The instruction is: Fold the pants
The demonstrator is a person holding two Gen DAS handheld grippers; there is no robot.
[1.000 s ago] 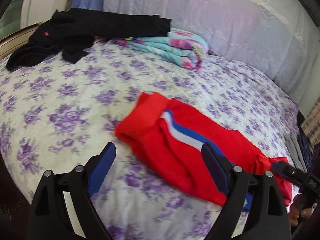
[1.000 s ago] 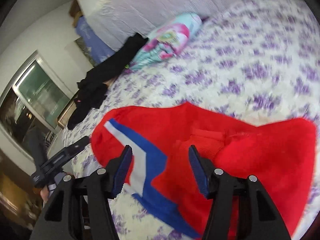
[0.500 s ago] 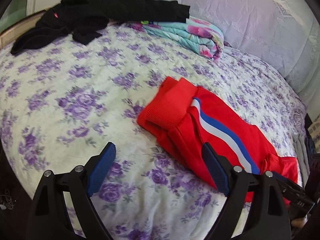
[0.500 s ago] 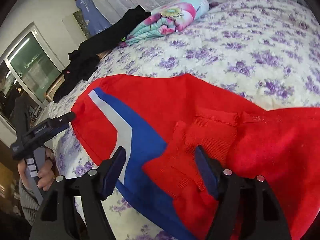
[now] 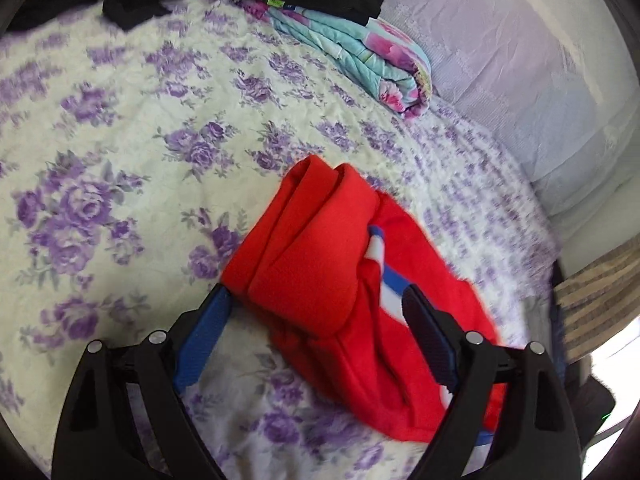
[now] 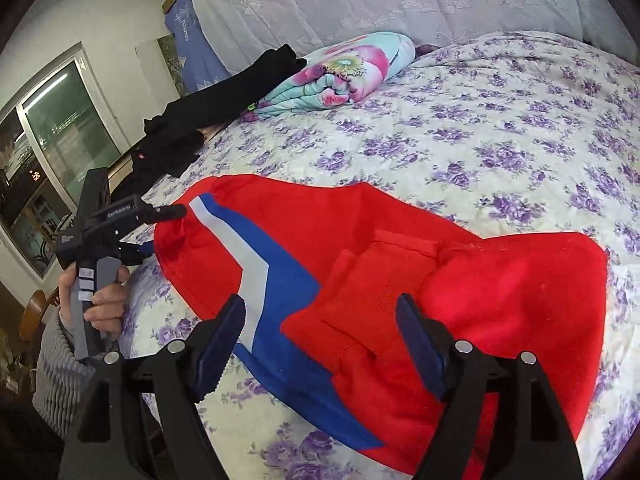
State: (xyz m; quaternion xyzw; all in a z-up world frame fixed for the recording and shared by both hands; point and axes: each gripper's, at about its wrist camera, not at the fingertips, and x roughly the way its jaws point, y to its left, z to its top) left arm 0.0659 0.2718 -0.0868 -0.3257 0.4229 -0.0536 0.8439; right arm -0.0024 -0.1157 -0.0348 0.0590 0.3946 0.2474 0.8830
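— Fingers wide apart on both sides, that's what I've got. Left gripper (image 5: 316,320) is spread over the near end of the red pants (image 5: 344,288), blue pads either side of the rolled fabric, nothing pinched.

— And the right gripper (image 6: 320,332)?

— Its jaws have just been opening; the cloth lies under and between them, but the pads aren't pressing it. From its own camera you see the white and blue stripe (image 6: 256,264) running down toward the left pad, and a ribbed cuff (image 6: 384,276) lying folded on top of the red.

— Where do the pants sit, exactly?

— Flat on the bedspread (image 6: 480,128), the one with purple flowers, toward the near edge. Partly folded, bunched thick at the end under the left gripper.

— Can you see who's holding the thing?

— A hand (image 6: 100,292) in a grey knitted sleeve (image 6: 60,360), wrapped round the left gripper's handle, tip right at the pants' edge.

— Anything else on the bed?

— Further back, a folded floral blanket (image 6: 344,72), teal and pink, with black clothing (image 6: 192,120) draped beside and over it. White pillow (image 6: 360,0) behind, window (image 6: 52,128) off to the left side.
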